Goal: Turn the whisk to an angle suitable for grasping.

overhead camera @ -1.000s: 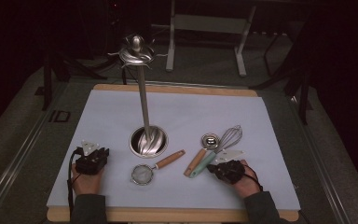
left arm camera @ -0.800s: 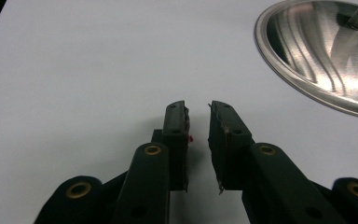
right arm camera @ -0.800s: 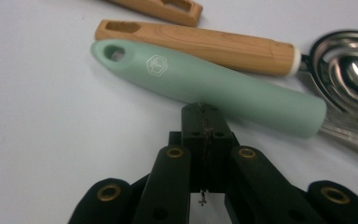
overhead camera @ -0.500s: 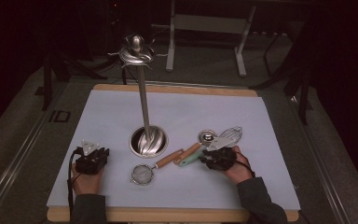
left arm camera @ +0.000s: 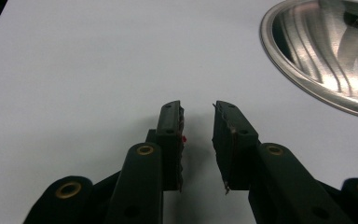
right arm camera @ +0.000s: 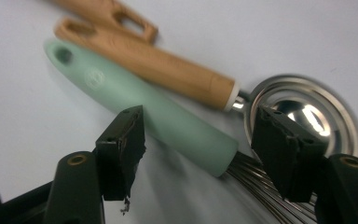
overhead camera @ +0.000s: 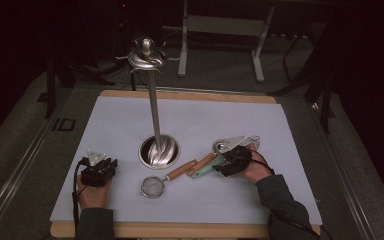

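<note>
In the high view the right gripper (overhead camera: 228, 163) sits over the whisk (overhead camera: 211, 165), whose mint-green handle points away from it toward a wooden-handled strainer (overhead camera: 153, 186) lying nearby; a steel measuring spoon (overhead camera: 222, 146) with a wooden handle lies just beside the whisk, and the tall utensil stand (overhead camera: 158, 150) rises from its round base near the middle of the counter (overhead camera: 130, 120). The left gripper (overhead camera: 99, 167) rests well apart from all of these. In the left gripper view its fingers (left arm camera: 172, 135) stand moderately apart with nothing but bare counter between them, the rim of the stand's base off ahead and to one side. In the right gripper view the fingers (right arm camera: 123, 144) have just been opening and now stand wide, straddling the near end of the green handle (right arm camera: 168, 123) where the wires (right arm camera: 270, 186) begin, not pressing on it. The whisk looks light; its handle is stiff, smooth and rounded, so probably a little slippery, while the wire loops are springy and would give under pressure. The best hold is likely across the thick part of the handle, clear of the wires and of the wooden handle touching it.
</note>
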Demonstrator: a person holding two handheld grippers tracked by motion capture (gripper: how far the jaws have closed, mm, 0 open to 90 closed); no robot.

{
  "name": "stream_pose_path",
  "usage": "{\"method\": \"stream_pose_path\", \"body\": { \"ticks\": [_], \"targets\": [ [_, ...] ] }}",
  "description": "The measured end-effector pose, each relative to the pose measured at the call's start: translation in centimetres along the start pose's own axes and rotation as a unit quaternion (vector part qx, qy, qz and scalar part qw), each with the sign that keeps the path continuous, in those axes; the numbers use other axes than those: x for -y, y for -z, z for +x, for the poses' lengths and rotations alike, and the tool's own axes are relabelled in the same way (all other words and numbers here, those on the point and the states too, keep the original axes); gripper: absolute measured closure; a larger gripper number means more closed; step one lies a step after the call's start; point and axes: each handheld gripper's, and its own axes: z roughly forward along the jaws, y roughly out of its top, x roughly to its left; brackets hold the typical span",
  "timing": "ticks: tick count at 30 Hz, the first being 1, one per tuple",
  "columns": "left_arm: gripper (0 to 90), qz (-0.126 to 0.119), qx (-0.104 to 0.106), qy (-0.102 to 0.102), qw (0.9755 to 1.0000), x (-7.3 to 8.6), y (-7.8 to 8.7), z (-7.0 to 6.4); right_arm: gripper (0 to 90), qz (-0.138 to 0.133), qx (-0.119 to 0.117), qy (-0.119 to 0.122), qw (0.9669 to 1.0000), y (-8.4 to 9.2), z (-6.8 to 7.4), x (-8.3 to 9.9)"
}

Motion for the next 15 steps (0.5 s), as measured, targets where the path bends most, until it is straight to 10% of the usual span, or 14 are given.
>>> {"method": "stream_pose_path", "body": {
  "ticks": [15],
  "targets": [
    [71.6,0.000,-0.001,0.002,1.0000,0.00,0.04,0.03,38.3,0.074,-0.047,0.074,0.9935,-0.95,0.07,-0.70]
  ]
}}
